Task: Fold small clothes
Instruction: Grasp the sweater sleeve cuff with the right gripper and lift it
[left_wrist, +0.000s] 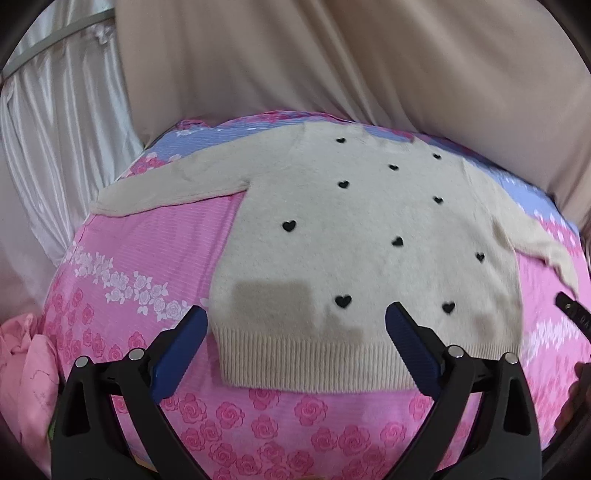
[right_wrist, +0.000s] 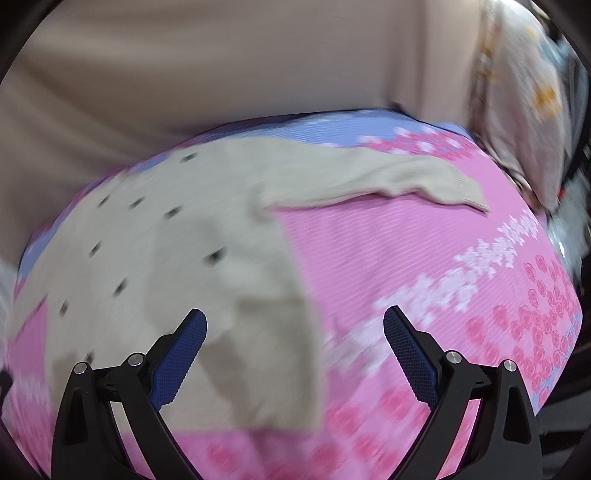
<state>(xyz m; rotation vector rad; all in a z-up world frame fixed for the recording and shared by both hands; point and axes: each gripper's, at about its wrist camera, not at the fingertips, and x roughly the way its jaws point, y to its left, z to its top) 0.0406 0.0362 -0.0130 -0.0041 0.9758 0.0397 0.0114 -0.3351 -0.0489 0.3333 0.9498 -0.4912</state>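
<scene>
Jaws of both grippers stand wide and hold nothing. Left gripper (left_wrist: 295, 317) hangs over the hem of the sweater (left_wrist: 369, 229), which lies flat on the bed (left_wrist: 155, 243). Right gripper (right_wrist: 295, 321) hangs over its side edge.

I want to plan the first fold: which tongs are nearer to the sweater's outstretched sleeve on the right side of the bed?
Right. The right tongs hang open beside the sweater's right edge, below that sleeve. The left tongs hang open over the hem.
</scene>
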